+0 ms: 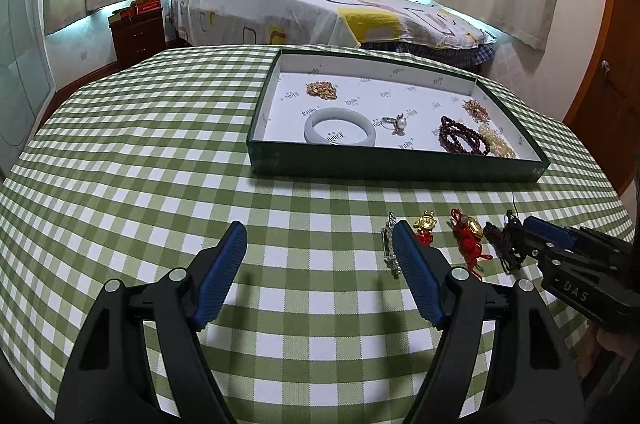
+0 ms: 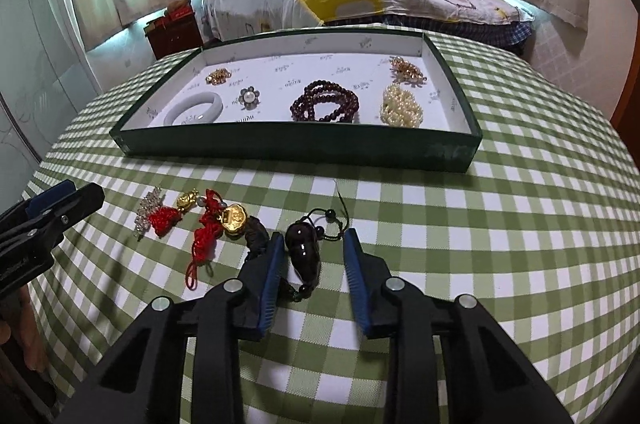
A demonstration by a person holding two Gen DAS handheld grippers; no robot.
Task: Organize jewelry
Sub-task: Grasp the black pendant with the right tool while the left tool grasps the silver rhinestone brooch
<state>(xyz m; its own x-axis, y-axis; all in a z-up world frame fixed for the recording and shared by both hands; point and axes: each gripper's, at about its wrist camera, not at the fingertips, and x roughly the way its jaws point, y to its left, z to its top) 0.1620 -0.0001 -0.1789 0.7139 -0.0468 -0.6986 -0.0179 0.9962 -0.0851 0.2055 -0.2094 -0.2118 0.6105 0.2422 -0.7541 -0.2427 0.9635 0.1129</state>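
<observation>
A green tray holds a jade bangle, a pearl ring, dark bead bracelets, pearls and gold pieces. On the checked cloth lie a crystal piece, two gold charms with red knots and a dark gourd pendant. My right gripper is open around the gourd pendant. My left gripper is open and empty, its right finger beside the crystal piece.
A bed and a dark nightstand stand beyond the table's far edge. A wooden door is at the right. The left part of the checked cloth carries no objects.
</observation>
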